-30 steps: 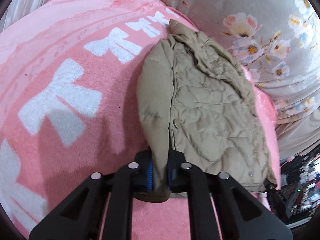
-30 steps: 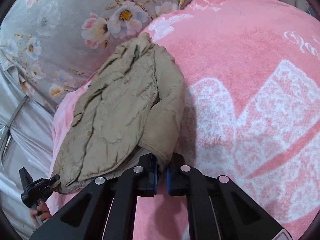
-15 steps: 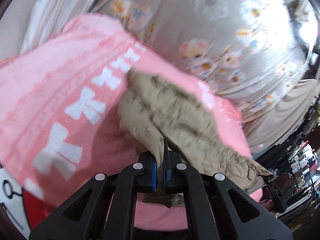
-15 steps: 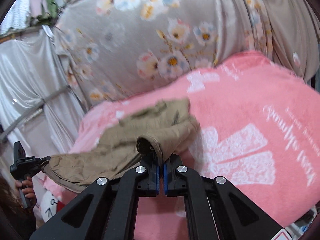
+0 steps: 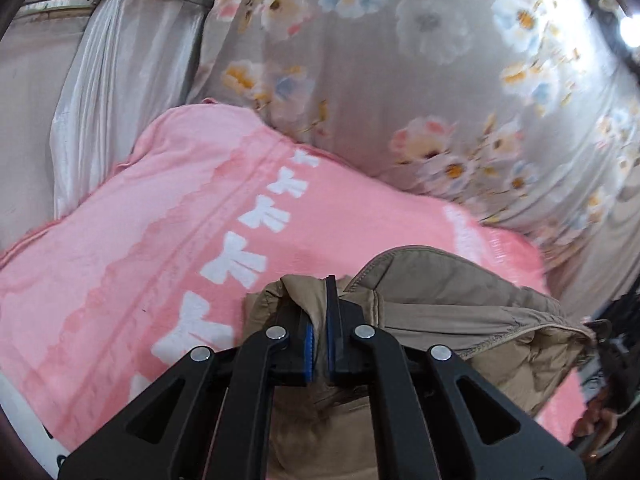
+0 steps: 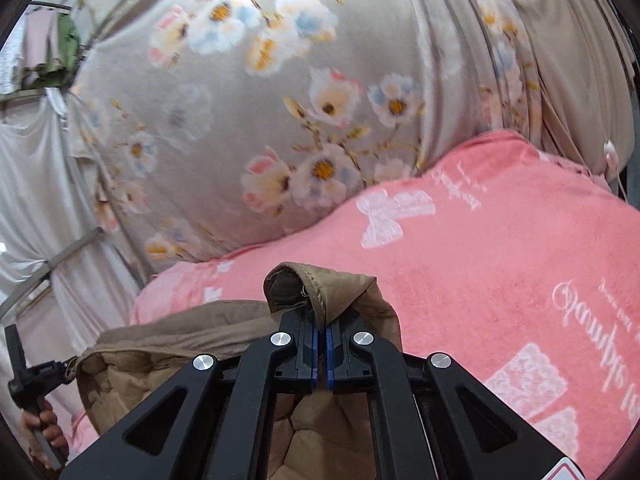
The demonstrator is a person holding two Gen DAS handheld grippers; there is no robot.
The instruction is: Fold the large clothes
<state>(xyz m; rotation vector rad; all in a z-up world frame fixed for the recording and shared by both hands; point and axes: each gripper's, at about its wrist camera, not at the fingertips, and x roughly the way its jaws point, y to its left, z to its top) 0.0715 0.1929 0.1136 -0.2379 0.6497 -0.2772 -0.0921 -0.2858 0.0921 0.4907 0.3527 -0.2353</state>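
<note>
One tan quilted jacket (image 5: 460, 304) is held up above the pink blanket (image 5: 132, 248) | its edge is pinched by the left gripper (image 5: 319, 334), jaws clamped | a cuff is pinched by the right gripper (image 6: 321, 338), jaws clamped | floral curtain (image 6: 260, 120) is seen behind.

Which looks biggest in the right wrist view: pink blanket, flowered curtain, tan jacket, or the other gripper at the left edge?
1. Flowered curtain and pink blanket: both fill large areas, too alike to rank.
2. Tan jacket, partly hidden and very near the camera, so unsure.
3. Left gripper, smallest.
</note>
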